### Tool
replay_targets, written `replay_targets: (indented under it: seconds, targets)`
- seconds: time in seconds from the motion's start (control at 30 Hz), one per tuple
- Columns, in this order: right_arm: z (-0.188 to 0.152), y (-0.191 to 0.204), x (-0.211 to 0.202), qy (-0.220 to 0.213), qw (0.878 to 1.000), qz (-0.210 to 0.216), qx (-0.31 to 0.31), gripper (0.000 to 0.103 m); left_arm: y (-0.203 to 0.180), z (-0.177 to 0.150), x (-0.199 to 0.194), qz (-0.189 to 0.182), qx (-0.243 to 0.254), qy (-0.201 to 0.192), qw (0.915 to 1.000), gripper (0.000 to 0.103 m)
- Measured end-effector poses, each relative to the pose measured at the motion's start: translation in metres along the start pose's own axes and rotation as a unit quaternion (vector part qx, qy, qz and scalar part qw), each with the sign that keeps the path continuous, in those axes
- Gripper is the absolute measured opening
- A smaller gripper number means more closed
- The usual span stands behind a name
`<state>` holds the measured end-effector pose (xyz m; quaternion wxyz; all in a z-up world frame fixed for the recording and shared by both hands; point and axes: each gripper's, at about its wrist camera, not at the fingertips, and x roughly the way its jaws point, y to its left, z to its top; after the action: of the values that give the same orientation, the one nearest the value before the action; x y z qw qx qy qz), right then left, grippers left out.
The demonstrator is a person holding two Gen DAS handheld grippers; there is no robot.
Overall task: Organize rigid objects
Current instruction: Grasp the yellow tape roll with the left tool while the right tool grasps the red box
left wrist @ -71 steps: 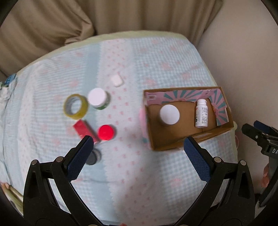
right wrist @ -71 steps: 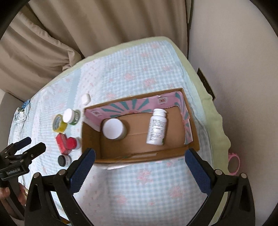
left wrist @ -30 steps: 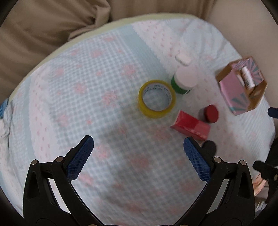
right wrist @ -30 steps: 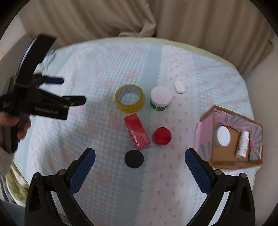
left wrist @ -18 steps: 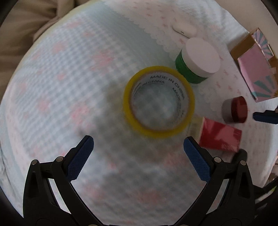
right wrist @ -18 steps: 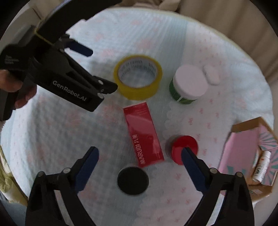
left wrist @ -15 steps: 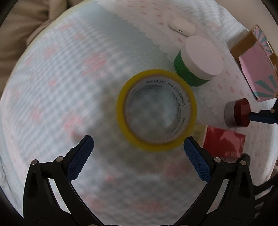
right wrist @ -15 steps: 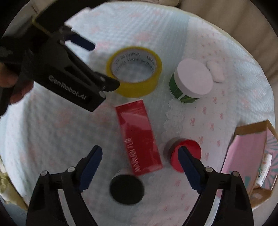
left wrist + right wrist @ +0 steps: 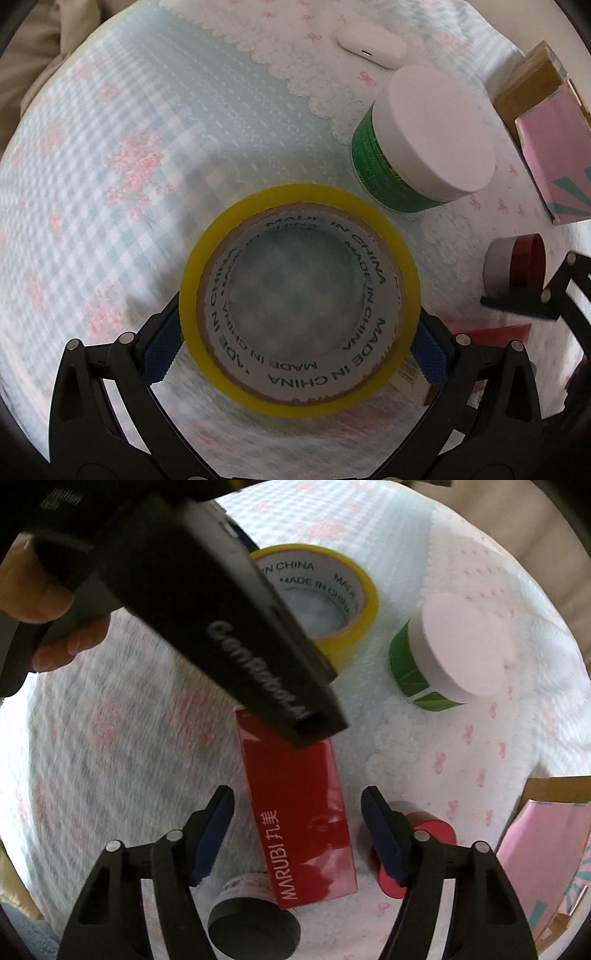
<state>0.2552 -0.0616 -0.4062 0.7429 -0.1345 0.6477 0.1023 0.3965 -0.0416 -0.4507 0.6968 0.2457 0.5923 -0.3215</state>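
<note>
Checked blue-and-pink cloth (image 9: 147,155) covers the whole surface, beige curtain behind.

Left wrist view: left gripper (image 9: 297,349) straddles the tape roll (image 9: 207,269), which lies flat on the cloth. Blue pads sit at the roll's two sides, jaws wide; whether the pads touch the yellow rim I cannot tell, they are partly hidden under it. Green jar (image 9: 421,140) with white lid stands just beyond the roll on the right, white case (image 9: 371,43) farther back. Small red-lidded jar (image 9: 517,266) on the right, near the other gripper's finger. Pink box (image 9: 550,147) at the right edge.

Right wrist view: right gripper (image 9: 297,834) hangs over the red carton (image 9: 299,812), one pad on each long side, jaws half open with a gap on both sides. Left gripper's body crosses above the carton's far end. Black-lidded jar (image 9: 253,928) touches or nearly touches the carton's near corner; the red-lidded jar sits right behind the right pad.

Risks, judged: both tools work close together, so lifting either could knock the other. Right pad may catch the red-lidded jar when closing. Tape roll is broad and smooth; a shallow pinch could let it slip or tip into the green jar.
</note>
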Motion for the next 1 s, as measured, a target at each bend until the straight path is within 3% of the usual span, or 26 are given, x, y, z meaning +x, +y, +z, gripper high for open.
replay_targets:
  seconds: [0.17,0.5,0.77,1.0]
  targets:
    - [0.007,0.003,0.006,0.007,1.0,-0.005,-0.005,0.044,0.001,0.003,0.007,0.001,0.006,0.0,1.0,0.097]
    - [0.013,0.001,0.004,0.004,1.0,-0.011,-0.003,0.04,0.0,-0.004,-0.012,0.026,-0.021,-0.002,0.9994,0.097]
    - [0.005,0.004,-0.035,-0.03,0.999,-0.013,0.03,0.037,0.024,-0.027,-0.063,0.043,-0.099,-0.023,0.9939,0.097]
    - [-0.014,0.004,-0.089,-0.062,0.995,-0.022,0.069,0.037,0.027,-0.064,-0.133,0.057,-0.15,-0.06,0.9853,0.097]
